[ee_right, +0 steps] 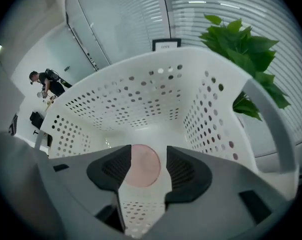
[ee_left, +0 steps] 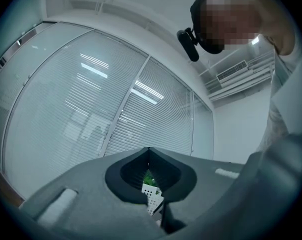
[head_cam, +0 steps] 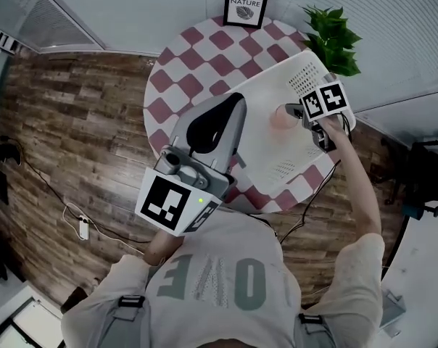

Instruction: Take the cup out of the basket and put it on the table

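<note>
A pale pink cup (head_cam: 283,116) lies inside the white perforated basket (head_cam: 306,71) on the checkered round table (head_cam: 190,78). My right gripper (head_cam: 300,120) reaches into the basket beside the cup. In the right gripper view the cup (ee_right: 143,165) shows as a pink disc between the jaws of the right gripper (ee_right: 148,166). The left pad overlaps its edge and a small gap shows at the right pad, so the jaws stand open around it. My left gripper (head_cam: 230,109) is held near the person's chest, off the basket, its pads together and empty (ee_left: 150,184).
A green potted plant (head_cam: 331,35) stands behind the basket, and a framed print (head_cam: 246,4) at the table's far edge. The basket wall (ee_right: 141,99) rises all round the right gripper. Cables and a power strip (head_cam: 81,227) lie on the wood floor at left.
</note>
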Demonstrator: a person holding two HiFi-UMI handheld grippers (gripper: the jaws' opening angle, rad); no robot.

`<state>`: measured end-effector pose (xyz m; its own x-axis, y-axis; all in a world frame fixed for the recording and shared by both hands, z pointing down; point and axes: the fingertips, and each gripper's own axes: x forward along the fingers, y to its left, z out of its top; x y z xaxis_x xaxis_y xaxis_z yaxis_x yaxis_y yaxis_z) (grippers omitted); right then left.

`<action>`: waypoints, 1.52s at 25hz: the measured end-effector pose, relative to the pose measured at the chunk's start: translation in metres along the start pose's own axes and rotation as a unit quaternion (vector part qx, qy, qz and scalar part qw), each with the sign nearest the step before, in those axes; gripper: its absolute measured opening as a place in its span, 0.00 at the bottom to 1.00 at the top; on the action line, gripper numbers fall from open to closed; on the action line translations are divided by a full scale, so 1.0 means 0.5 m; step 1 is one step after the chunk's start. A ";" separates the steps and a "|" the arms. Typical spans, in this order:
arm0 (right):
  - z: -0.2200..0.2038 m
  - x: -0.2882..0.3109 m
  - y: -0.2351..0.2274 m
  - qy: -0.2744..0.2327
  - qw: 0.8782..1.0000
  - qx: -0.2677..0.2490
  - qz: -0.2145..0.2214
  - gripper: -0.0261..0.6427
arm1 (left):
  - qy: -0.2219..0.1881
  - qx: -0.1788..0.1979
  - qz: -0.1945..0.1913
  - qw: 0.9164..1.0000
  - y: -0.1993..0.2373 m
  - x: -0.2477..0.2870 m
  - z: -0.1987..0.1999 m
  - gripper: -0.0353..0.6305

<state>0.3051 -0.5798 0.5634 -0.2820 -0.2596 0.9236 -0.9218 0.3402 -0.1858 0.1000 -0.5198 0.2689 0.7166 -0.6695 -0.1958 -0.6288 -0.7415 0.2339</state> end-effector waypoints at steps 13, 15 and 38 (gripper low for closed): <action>-0.095 0.150 -0.034 0.141 0.989 0.036 0.023 0.34 | 0.019 -0.008 0.013 1.000 0.037 -0.001 -0.031 0.06; -0.105 0.157 -0.036 0.151 0.988 0.034 0.023 0.34 | 0.021 -0.008 0.017 1.000 0.043 -0.004 -0.033 0.06; -0.146 0.184 -0.038 0.197 0.978 0.075 0.009 0.07 | 0.031 -0.014 0.022 0.999 0.061 -0.018 -0.044 0.06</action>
<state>0.3160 -0.5441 0.6763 -0.2021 0.1237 0.9715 -0.9543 0.1980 -0.2237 0.0813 -0.5354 0.2987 0.7064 -0.6966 -0.1255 -0.6520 -0.7093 0.2680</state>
